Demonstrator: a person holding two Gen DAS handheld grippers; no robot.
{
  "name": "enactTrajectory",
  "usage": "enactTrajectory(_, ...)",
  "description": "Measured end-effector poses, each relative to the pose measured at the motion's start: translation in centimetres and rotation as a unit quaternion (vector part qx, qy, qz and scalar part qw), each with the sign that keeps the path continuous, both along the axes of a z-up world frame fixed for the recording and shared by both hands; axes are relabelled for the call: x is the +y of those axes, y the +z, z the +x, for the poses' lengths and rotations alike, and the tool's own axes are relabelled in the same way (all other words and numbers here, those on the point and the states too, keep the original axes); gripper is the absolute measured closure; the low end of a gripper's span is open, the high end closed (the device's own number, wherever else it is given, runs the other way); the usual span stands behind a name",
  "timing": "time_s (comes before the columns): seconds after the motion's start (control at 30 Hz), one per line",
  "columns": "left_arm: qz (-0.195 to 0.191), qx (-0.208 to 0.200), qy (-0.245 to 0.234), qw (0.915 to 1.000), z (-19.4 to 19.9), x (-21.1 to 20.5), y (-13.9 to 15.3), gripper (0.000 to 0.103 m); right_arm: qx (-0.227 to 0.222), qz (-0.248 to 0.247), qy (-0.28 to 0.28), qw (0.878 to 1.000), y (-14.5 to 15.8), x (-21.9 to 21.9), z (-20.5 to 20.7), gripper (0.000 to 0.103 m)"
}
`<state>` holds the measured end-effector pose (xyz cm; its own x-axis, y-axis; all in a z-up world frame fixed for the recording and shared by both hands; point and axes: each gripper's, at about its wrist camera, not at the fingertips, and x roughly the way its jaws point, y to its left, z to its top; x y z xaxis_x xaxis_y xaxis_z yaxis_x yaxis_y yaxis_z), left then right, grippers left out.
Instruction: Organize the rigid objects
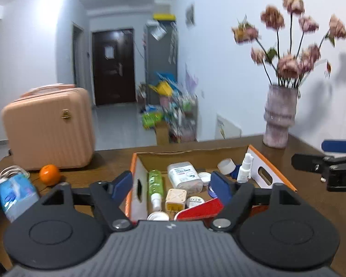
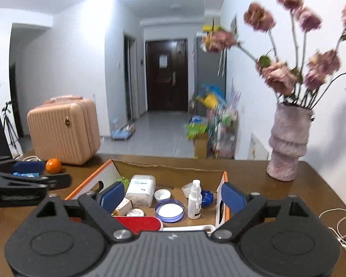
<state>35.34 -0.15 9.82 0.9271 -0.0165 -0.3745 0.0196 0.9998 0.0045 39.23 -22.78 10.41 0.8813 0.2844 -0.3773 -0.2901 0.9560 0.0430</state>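
Left gripper (image 1: 170, 184) and right gripper (image 2: 173, 195): jaws spread wide, gripping nothing, hovering above cardboard box (image 1: 274, 166). Box resting on wooden table (image 1: 316, 210), containing green spray bottle (image 1: 155, 184), white nasal spray (image 2: 195, 199), blue-rimmed lid (image 2: 169, 211).

1. The left gripper (image 1: 171, 183) points slightly downward, its blue-padded jaws spread wide with nothing clamped between them.
2. The right gripper (image 2: 173, 195) sits beside it at a similar tilt, jaws likewise wide apart and empty.
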Motion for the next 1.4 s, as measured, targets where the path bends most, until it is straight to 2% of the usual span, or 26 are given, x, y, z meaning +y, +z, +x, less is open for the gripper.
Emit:
enactTrajectory(0.07,-0.006,-0.015,0.003,0.9999,-2.5,0.5,-0.6,0.018,-0.02,0.016,-0.004,1.0,-0.8,0.1,-2.1,0.011)
enactTrajectory(0.2,0.004,-0.046,0.005,0.9989,-6.7,0.7,-2.2,0.009,-0.068,0.046,-0.023,0.996,-2.6,0.1,-6.1,0.0)
enactTrajectory(0.27,0.01,-0.049,0.01,0.9987,-8.1,0.8,-2.8,0.007,-0.086,0.048,-0.033,0.995,-3.5,0.2,-7.5,0.0)
enactTrajectory(0.43,0.004,-0.045,0.013,0.9989,-10.4,1.4,-3.7,0.006,-0.068,0.043,-0.033,0.996,-4.9,0.7,-9.9,0.0)
enactTrajectory(0.6,0.002,-0.041,0.02,0.9989,-13.1,1.7,-3.8,0.003,-0.071,0.043,-0.044,0.996,-5.0,0.7,-12.6,0.0)
enactTrajectory(0.67,-0.01,-0.043,0.012,0.999,-15.1,1.9,-3.8,0.001,-0.073,0.035,-0.048,0.996,-5.1,0.7,-14.2,0.0)
enactTrajectory(0.77,-0.007,-0.052,0.015,0.9985,-18.8,1.6,-4.1,0.0,-0.08,0.014,-0.048,0.996,-5.5,0.7,-17.5,0.0)
enactTrajectory(0.87,0.017,-0.059,0.03,0.9977,-22.5,0.9,-5.0,0.0,-0.085,0.001,-0.034,0.996,-6.2,0.4,-21.3,0.0)
enactTrajectory(1.0,0.024,-0.058,0.025,0.9977,-27.4,0.3,-6.2,0.0,-0.075,0.006,-0.027,0.997,-7.5,0.2,-26.7,0.0)
enactTrajectory(1.1,0.044,-0.072,0.025,0.9961,-31.0,0.2,-6.8,0.0,-0.065,0.007,-0.025,0.998,-8.2,0.4,-30.7,0.0)
enactTrajectory(1.27,0.019,-0.057,0.034,0.9977,-35.9,1.0,-7.7,0.0,-0.056,0.03,-0.024,0.998,-8.9,0.9,-36.5,0.0)
enactTrajectory(1.4,0.022,-0.062,0.039,0.9971,-38.0,1.6,-8.3,0.0,-0.06,0.059,-0.032,0.996,-9.4,1.0,-40.4,0.0)
